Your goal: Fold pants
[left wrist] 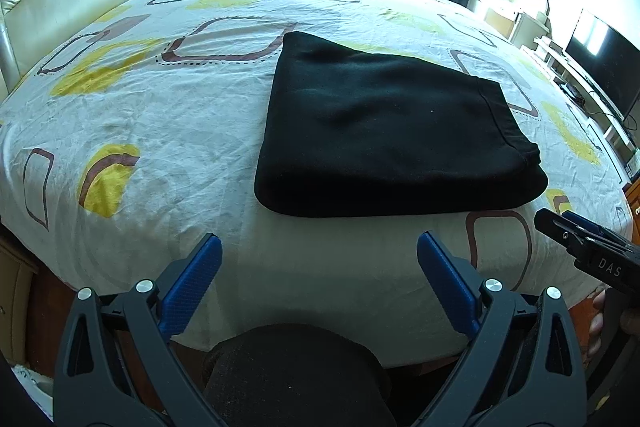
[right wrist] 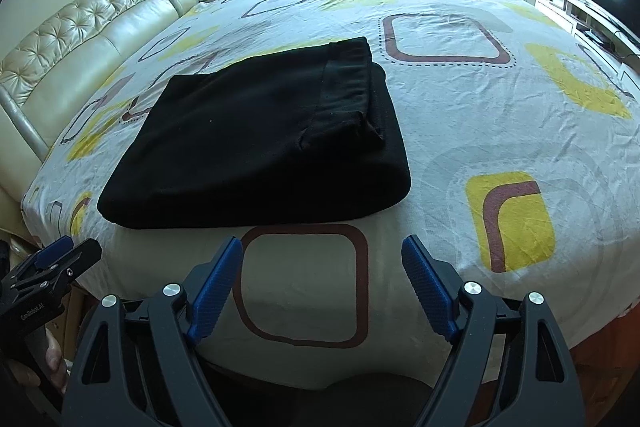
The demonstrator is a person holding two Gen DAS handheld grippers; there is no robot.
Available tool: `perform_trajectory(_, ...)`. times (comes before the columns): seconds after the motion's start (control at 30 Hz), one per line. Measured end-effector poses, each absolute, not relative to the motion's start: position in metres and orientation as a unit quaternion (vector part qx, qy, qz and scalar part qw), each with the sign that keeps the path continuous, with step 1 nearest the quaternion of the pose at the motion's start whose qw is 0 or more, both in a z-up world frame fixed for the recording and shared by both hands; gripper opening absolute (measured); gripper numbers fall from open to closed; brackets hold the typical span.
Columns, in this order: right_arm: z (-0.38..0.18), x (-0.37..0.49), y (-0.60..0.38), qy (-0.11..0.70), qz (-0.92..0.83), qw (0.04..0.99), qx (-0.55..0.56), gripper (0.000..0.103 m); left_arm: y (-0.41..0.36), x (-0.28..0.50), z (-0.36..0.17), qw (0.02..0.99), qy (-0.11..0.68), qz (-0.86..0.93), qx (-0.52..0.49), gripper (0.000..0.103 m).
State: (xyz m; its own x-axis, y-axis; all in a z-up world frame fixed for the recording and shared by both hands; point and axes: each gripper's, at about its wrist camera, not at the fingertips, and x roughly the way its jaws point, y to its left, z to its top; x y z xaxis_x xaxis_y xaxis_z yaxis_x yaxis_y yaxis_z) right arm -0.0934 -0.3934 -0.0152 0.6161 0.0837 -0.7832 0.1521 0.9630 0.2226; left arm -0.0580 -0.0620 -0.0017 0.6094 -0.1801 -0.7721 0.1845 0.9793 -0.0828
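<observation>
Both tools, left tool and right tool, hang spread, empty; pants at twelve o'clock on bed look folded; probably only tidying remains.

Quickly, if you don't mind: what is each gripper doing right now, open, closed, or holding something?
Left gripper: open, holding nothing, short of the folded black pants.
Right gripper: open, holding nothing, also clear of the pants.
</observation>
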Motion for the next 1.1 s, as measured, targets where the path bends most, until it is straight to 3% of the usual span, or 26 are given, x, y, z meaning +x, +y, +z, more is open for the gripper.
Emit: perform_trajectory(1.1,-0.023,-0.094,-0.387,0.457,-0.009,0.878,0.142,0.081,-0.075,-0.069,0.017,0.91,0.394,-0.127,0.015,0.098)
